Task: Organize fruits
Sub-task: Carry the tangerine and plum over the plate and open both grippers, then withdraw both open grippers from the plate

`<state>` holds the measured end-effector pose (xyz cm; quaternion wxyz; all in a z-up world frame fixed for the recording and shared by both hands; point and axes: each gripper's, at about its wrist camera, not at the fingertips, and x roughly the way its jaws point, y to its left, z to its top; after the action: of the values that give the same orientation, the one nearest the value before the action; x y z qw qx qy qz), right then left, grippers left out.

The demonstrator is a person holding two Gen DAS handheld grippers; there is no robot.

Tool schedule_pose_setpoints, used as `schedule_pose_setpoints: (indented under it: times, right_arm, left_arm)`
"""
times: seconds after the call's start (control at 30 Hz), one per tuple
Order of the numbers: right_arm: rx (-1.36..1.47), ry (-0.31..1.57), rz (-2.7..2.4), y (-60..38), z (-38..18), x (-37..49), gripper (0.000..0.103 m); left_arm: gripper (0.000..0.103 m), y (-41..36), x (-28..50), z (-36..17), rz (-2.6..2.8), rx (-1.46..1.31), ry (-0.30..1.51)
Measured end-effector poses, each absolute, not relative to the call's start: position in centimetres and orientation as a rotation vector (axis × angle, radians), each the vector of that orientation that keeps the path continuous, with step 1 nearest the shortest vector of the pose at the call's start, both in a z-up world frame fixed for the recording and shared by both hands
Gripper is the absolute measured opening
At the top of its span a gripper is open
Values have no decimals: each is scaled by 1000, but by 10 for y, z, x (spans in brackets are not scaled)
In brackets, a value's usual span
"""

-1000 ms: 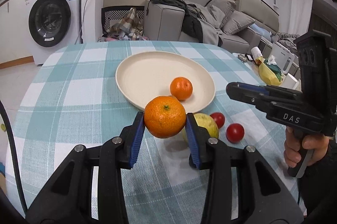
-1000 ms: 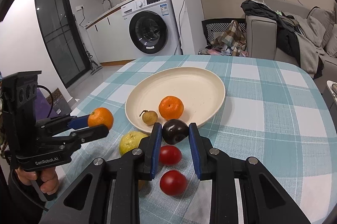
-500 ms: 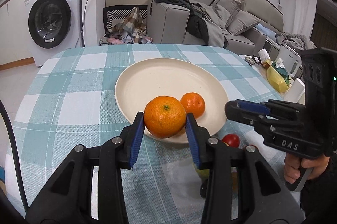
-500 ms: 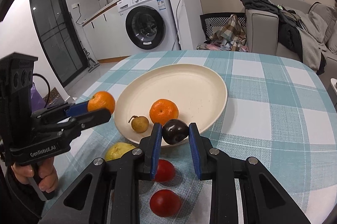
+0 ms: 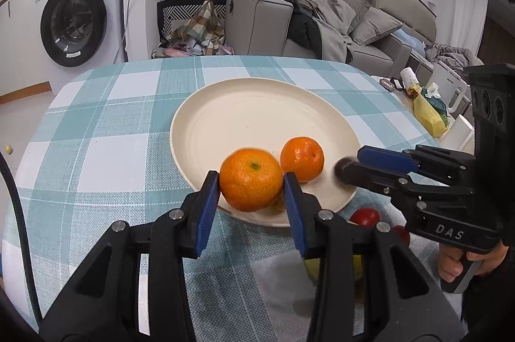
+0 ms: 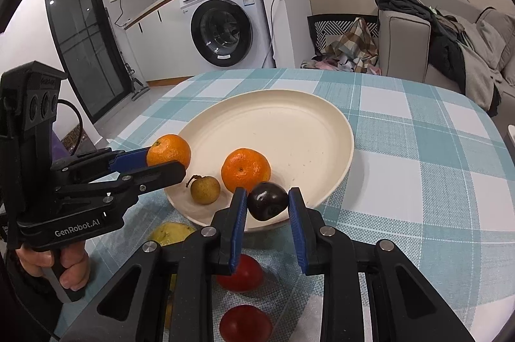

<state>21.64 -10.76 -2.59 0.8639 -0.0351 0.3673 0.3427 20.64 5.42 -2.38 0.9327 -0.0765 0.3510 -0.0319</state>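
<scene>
Checked teal-and-white cloth covers the round table (image 6: pixel 418 168), with a washing machine (image 6: pixel 225 23) and a grey sofa (image 5: pixel 354 29) seen behind; at the centre a cream plate (image 6: pixel 289 129) is set, and a mandarin (image 6: pixel 246 170) and a small brown fruit (image 6: pixel 205 190) are already held on its near side; the left gripper (image 5: pixel 251 181) is clenched on a large orange (image 5: pixel 251 179), carried over the plate's near-left rim; the right gripper (image 6: pixel 267 202) is clamped on a dark plum (image 6: pixel 267 201), poised over the near edge of the plate; both loads are judged ready to be set down; the job is best done if each fruit is lowered until the plate is touched, well inside the rim and clear of the mandarin, and only then are the jaws eased apart, since round fruit is likely to roll if dropped from height; the two tools should be kept from crossing; off the plate, two red tomatoes (image 6: pixel 239 274) and a yellow fruit (image 6: pixel 170 233) are left on the cloth near the camera; "GenRobot.AI" can be read on the left tool's body and "DAS" on the right's; the washer's labels are too small to be read.
</scene>
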Motion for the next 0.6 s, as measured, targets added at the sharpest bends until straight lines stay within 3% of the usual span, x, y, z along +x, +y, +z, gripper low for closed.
schedule_pose_setpoints:
  times: [0.1, 0.13, 0.23, 0.3, 0.43, 0.53, 0.6]
  right_arm:
    - [-77, 751, 710, -109, -23, 214, 45]
    - [-80, 743, 706, -110, -21, 212, 46]
    - [-89, 720, 695, -113, -17, 208, 50]
    - [-91, 713, 687, -115, -14, 206, 58]
    - [-102, 687, 658, -120, -9, 203, 89]
    - [-95, 676, 642, -125, -5, 201, 95]
    - [-94, 680, 642, -128, -5, 200, 101]
  left_arm:
    - [38, 53, 204, -22, -73, -153, 709]
    - [39, 52, 203, -22, -73, -153, 708]
    - [54, 50, 199, -20, -71, -143, 705]
    - [73, 48, 195, -18, -56, -133, 707]
    - [84, 42, 184, -11, -47, -107, 687]
    - [90, 36, 177, -8, -45, -78, 683]
    - [102, 34, 173, -7, -37, -73, 687]
